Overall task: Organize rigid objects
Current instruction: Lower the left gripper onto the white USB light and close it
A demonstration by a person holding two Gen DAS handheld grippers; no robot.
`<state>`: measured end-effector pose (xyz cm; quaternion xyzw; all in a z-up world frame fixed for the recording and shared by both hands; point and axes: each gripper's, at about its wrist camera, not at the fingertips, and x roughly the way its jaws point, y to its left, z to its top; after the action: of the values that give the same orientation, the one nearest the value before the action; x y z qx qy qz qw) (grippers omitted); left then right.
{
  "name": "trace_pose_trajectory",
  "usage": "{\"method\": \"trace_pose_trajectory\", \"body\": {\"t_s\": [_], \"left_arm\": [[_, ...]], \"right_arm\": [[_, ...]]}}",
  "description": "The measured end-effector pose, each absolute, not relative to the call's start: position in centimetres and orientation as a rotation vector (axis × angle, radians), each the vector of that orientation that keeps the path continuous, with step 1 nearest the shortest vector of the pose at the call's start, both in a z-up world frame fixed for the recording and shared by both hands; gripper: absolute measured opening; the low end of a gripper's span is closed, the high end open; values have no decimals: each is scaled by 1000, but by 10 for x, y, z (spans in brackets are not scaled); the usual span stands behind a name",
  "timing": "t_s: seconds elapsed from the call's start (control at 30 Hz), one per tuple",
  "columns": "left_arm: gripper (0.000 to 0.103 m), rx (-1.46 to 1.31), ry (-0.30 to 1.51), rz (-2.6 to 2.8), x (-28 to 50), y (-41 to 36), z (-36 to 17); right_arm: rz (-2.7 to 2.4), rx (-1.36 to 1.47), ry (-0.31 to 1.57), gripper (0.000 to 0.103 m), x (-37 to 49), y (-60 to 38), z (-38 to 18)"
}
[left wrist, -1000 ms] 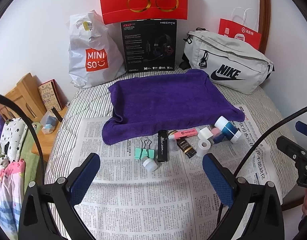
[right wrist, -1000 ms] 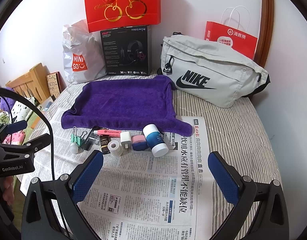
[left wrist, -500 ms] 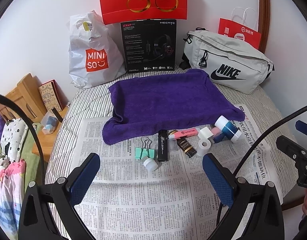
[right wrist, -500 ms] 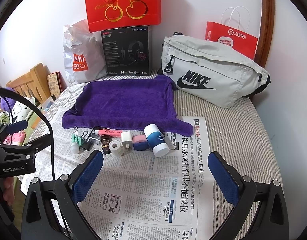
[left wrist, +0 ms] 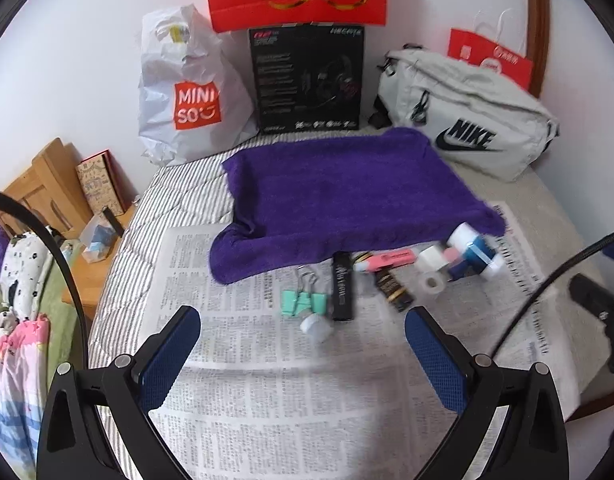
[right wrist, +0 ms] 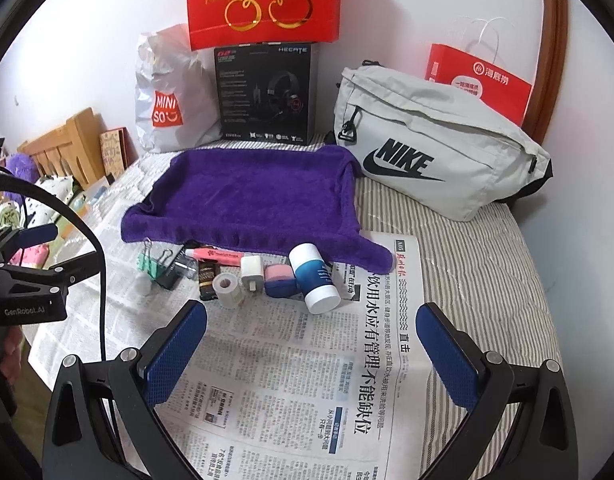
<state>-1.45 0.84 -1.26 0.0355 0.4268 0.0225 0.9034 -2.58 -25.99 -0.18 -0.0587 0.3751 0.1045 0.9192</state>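
Your purple towel [right wrist: 251, 200] lies bare beyond the newspaper [right wrist: 307, 380]; the small things sit in a row along its near edge. Both the left gripper [left wrist: 303, 348] and right gripper [right wrist: 311, 340] hang wide and empty. Start with the blue-and-white bottle [right wrist: 315, 278], gripping across its middle, then the tape roll [right wrist: 227, 290]

The left wrist view is motion-blurred: print on the black headset box [left wrist: 307, 80] and the newspaper [left wrist: 267, 380] is unreadable. The red cherry bag [right wrist: 263, 0] is cut by the top edge. The purple towel [right wrist: 251, 200] hides the pink highlighter's [right wrist: 217, 255] far end.
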Motion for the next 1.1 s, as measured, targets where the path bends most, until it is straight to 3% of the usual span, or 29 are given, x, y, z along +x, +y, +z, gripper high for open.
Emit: {"method": "trace_pose_trajectory", "body": {"t_s": [0.47, 0.83, 0.93, 1.03, 1.1], "left_arm": [[98, 105, 1016, 33, 32, 30, -92], [92, 47, 1063, -6, 36, 36, -113], [83, 21, 1061, -15, 37, 44, -114], [65, 39, 1051, -52, 36, 46, -112], [45, 43, 1042, -72, 35, 48, -110]], "right_arm": [[190, -119, 901, 103, 0, -268, -52], [194, -135, 997, 103, 25, -259, -86], [212, -145, 1008, 103, 29, -253, -89], [223, -150, 1018, 103, 32, -249, -93], [227, -146, 1029, 103, 34, -248, -97]]}}
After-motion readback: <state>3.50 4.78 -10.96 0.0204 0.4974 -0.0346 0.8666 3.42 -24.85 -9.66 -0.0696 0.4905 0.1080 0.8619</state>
